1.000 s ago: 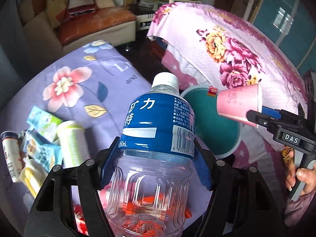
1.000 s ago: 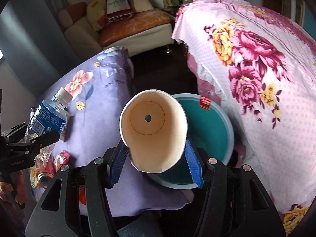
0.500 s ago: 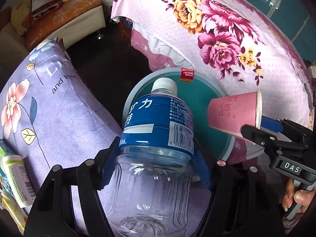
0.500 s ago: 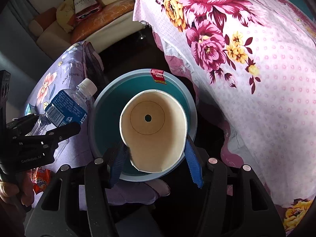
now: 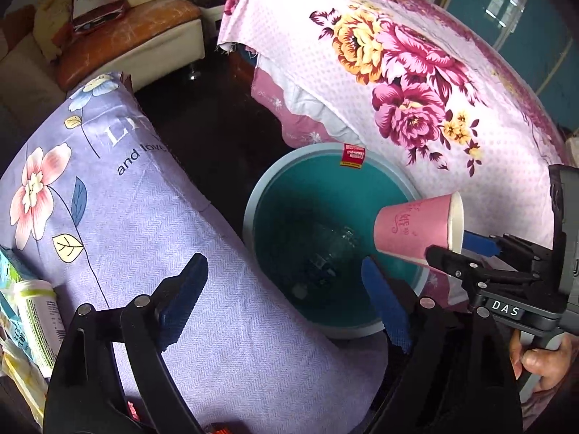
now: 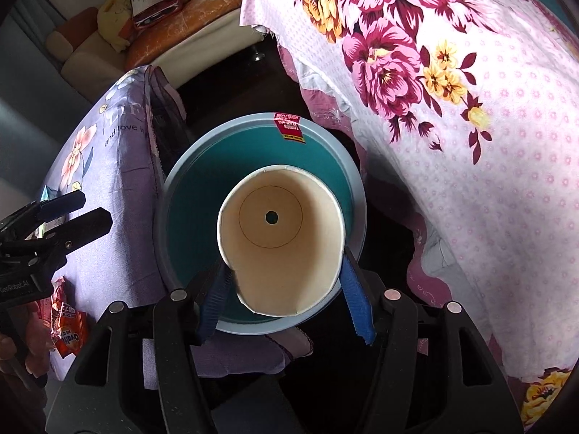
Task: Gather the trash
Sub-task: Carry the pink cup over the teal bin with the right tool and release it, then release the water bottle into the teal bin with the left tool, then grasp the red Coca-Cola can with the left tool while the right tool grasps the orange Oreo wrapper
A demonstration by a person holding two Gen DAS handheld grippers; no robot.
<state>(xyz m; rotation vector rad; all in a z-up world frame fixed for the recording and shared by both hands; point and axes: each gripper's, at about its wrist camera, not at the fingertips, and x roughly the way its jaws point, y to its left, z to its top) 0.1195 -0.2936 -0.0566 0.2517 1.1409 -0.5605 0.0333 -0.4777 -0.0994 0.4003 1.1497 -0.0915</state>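
Observation:
The clear plastic bottle [image 5: 325, 253] lies inside the teal bin [image 5: 311, 188], dim against its bottom. My left gripper [image 5: 284, 289] hangs over the bin's near rim; its jaws are opening wide with nothing between them. A pink paper cup [image 5: 416, 228] is held sideways above the bin's right rim by my right gripper [image 5: 452, 249]. In the right wrist view I look into the cup's mouth [image 6: 282, 238], which covers the middle of the bin [image 6: 224, 155]. My right gripper [image 6: 284, 300] is shut on the cup. The left gripper [image 6: 90, 209] shows open at the left.
A purple flowered cloth [image 5: 108, 199] left of the bin carries snack packets and a small bottle [image 5: 36, 311]. An orange wrapper [image 6: 68, 329] lies near a hand. A pink flowered bedspread [image 5: 398, 72] rises on the right, and a sofa [image 5: 126, 36] stands behind.
Both grippers moved over the bin. The left jaws spread and the bottle dropped out of them into the bin. The cup stays in the right gripper, now centred over the bin.

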